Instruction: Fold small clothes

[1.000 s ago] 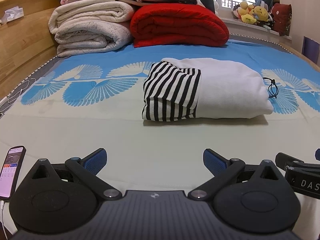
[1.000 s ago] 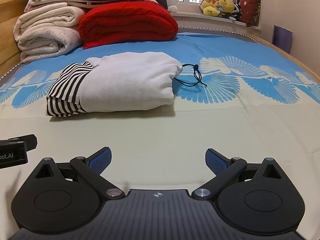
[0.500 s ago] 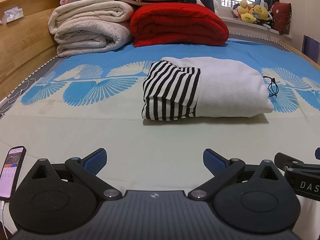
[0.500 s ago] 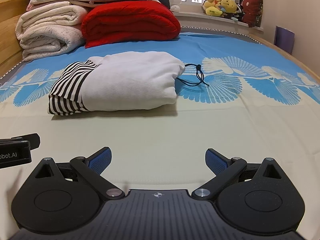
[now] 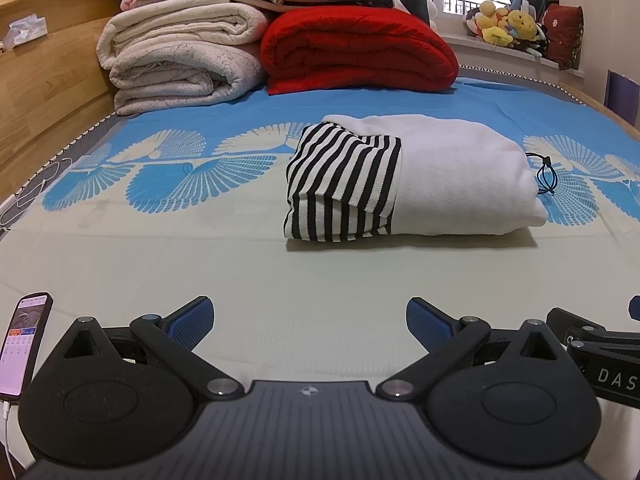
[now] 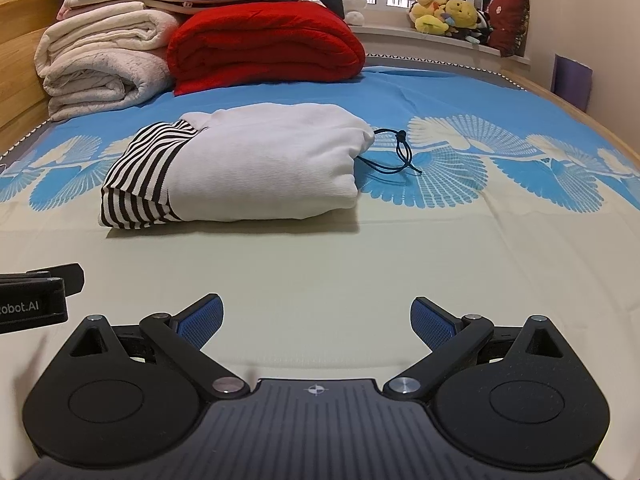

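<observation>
Hovering low over the bed (image 5: 160,272), the left gripper (image 5: 308,322) and right gripper (image 6: 316,320) both have their jaws wide apart and grip nothing. A phone (image 5: 24,344) lies at the left edge, close by. Ahead, well apart from both grippers, the garment (image 6: 256,160) sits on the bed as a compact bundle, white body with a striped part (image 5: 340,184) turned to the left, and a dark cord (image 6: 396,152) trailing from its right end. The fold looks finished, so the task seems at or near its end; a next move would at most tuck in that cord. Beyond lie stacked blankets (image 5: 352,56). No containers show.
</observation>
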`<action>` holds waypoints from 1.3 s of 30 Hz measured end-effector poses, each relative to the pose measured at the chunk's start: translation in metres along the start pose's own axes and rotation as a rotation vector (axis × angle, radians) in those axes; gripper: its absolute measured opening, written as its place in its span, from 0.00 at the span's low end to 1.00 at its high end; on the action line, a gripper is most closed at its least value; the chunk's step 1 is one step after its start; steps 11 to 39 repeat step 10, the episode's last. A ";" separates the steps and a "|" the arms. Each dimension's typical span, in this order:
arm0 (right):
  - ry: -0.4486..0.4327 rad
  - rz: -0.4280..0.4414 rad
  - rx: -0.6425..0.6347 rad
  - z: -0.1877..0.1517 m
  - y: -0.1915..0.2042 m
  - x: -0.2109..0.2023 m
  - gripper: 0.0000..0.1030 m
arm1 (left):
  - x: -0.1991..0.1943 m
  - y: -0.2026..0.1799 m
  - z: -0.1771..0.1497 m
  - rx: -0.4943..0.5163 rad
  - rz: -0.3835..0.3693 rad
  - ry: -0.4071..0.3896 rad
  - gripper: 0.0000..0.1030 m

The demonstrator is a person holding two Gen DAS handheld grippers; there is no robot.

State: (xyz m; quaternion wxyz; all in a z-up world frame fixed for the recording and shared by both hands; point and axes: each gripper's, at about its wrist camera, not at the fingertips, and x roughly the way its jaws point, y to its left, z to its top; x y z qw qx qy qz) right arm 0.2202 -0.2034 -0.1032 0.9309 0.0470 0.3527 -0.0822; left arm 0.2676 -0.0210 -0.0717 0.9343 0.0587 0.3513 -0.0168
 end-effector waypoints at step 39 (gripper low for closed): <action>0.004 0.017 -0.010 -0.001 0.003 -0.001 0.97 | -0.002 -0.003 -0.001 0.004 0.009 -0.010 0.99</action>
